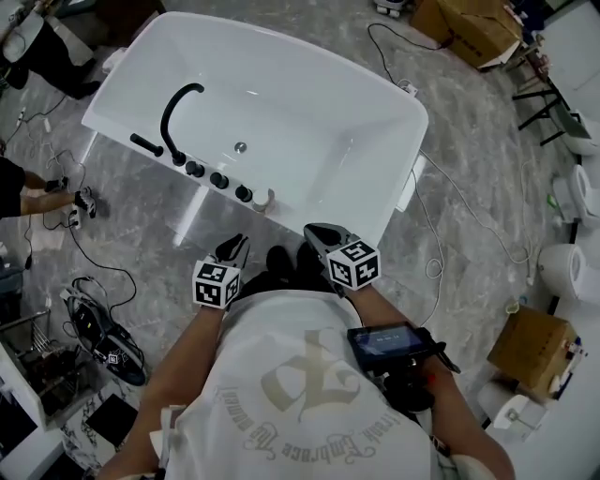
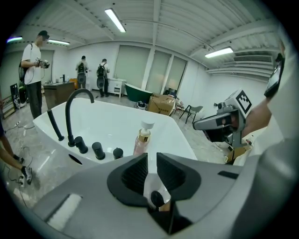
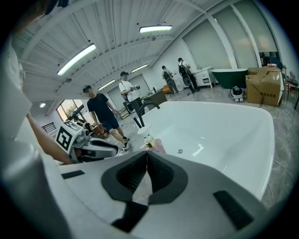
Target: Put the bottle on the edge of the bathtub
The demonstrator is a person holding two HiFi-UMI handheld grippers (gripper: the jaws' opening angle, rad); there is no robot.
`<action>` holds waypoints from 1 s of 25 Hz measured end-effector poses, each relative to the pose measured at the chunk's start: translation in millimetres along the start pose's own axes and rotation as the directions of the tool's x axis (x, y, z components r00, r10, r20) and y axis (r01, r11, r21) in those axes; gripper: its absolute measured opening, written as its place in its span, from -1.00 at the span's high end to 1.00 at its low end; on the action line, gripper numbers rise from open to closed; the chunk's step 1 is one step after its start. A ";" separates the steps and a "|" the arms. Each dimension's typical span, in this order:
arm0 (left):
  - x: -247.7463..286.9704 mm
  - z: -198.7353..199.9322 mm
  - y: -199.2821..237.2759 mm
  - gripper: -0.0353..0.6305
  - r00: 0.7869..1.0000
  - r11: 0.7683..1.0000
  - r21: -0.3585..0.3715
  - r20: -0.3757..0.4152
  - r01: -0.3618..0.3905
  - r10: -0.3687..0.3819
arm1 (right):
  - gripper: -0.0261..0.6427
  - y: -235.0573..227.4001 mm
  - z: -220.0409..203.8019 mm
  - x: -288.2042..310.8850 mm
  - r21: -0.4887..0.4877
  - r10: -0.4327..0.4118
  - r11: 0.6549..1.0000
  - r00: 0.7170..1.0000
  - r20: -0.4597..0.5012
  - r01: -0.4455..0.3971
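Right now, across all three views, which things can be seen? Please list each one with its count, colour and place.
bathtub: one, white, in front of both grippers
faucet: one, black, curved, on the tub's near rim
knobs: three, black, in a row beside the faucet
bottle: one, pinkish with a white pump, upright on the rim next to the last knob
cardboard boxes: at least two, brown, beyond the tub and to its right
bystanders: several, in the background
left gripper: grey, black jaws slightly apart, empty
right gripper: grey, black jaws together, empty
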State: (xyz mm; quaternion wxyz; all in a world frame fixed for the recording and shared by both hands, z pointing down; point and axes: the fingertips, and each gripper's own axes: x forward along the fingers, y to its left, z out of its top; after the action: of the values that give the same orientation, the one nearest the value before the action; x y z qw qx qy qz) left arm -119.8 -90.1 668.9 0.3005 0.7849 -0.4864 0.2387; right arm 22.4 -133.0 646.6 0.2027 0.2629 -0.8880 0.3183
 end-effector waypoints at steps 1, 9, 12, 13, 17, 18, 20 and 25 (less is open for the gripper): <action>-2.8 1.8 0.5 0.72 1.000 1.000 -0.008 0.012 -0.007 0.007 | 0.90 0.8 3.4 -0.5 -0.009 0.002 1.000 1.000 0.007 -0.002; -24.1 21.9 -1.7 0.79 0.994 0.997 -0.071 0.104 -0.017 0.024 | 0.90 9.5 27.2 -10.1 -0.059 0.028 0.998 0.997 0.066 -0.024; -35.6 31.9 -0.4 0.79 0.990 0.997 -0.083 0.142 -0.006 0.017 | 0.90 14.2 38.8 -11.0 -0.074 0.036 0.997 0.995 0.091 -0.030; -39.0 35.3 -0.6 0.79 0.988 0.996 -0.085 0.153 -0.002 0.015 | 0.90 14.9 42.4 -12.1 -0.078 0.037 0.997 0.994 0.099 -0.030; -52.5 45.7 -3.3 0.79 0.981 0.996 -0.087 0.193 0.016 0.001 | 0.90 22.2 54.9 -20.6 -0.096 0.050 0.995 0.989 0.137 -0.037; -55.4 47.7 -3.7 0.79 0.979 0.996 -0.087 0.202 0.020 -0.002 | 0.90 24.9 57.5 -22.9 -0.104 0.055 0.994 0.988 0.146 -0.040; -60.2 51.8 -4.2 0.79 0.976 0.996 -0.085 0.218 0.026 -0.007 | 0.90 29.1 61.7 -26.5 -0.114 0.063 0.992 0.985 0.162 -0.044; -63.8 66.1 -11.2 0.79 0.970 0.997 -0.061 0.239 0.053 -0.037 | 0.90 30.6 68.4 -34.2 -0.116 0.059 0.993 0.979 0.193 -0.037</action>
State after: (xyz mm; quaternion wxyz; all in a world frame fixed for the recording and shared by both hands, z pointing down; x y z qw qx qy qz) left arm -130.5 -93.2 577.0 0.2714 0.8084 -0.5085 0.1196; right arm 17.7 -147.2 565.6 0.1208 0.2598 -0.9261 0.2454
